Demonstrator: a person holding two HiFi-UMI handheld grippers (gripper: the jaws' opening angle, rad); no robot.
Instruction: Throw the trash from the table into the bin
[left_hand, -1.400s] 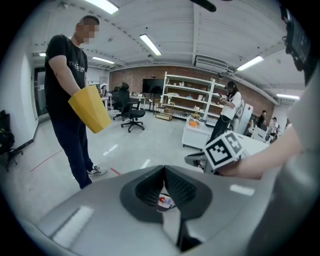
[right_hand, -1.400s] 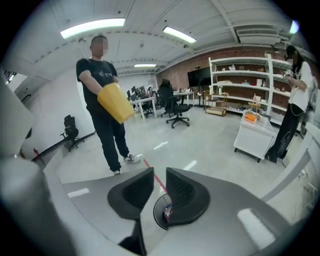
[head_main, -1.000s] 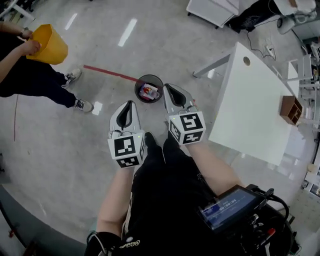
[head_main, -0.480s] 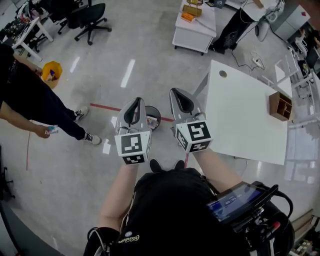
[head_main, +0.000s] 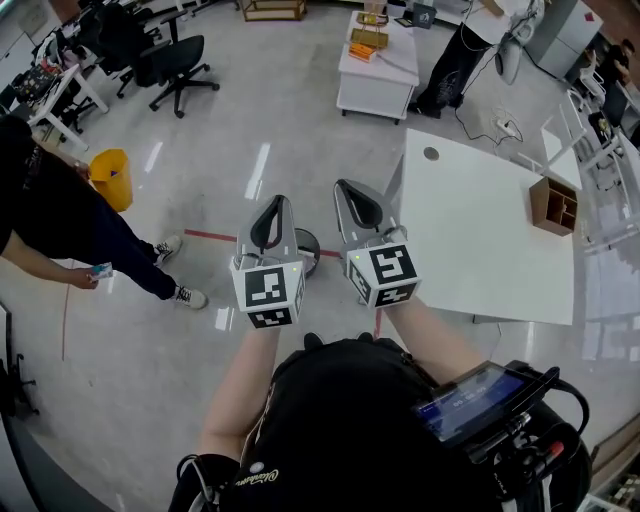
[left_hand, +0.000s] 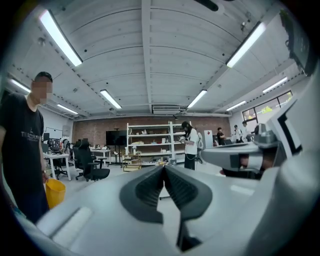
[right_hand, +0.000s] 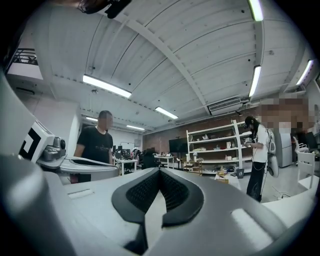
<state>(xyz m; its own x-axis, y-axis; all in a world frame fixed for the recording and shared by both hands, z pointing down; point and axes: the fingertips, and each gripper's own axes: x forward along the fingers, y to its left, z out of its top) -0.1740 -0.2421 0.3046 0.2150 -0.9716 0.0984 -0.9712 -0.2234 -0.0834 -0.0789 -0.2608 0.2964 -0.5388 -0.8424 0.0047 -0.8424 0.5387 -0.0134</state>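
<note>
Both grippers are held up side by side in front of me, pointing level into the room. My left gripper (head_main: 272, 204) (left_hand: 163, 168) is shut, its black pads meeting with nothing between them. My right gripper (head_main: 351, 189) (right_hand: 159, 172) is likewise shut and empty. The dark round bin (head_main: 307, 250) stands on the floor, mostly hidden behind the left gripper, so its contents do not show. The white table (head_main: 480, 250) stands to the right of the right gripper; I see no trash on its top.
A wooden organiser box (head_main: 556, 205) sits at the table's far right edge. A person (head_main: 60, 225) stands at left, a yellow bucket (head_main: 112, 178) on the floor beside them. Another white table (head_main: 375, 62) and office chairs (head_main: 175, 58) stand farther off.
Both grippers have risen and levelled out, staying shut. The head view has lifted to show more of the room. The bin has slipped behind the left gripper. The yellow bucket now stands on the floor.
</note>
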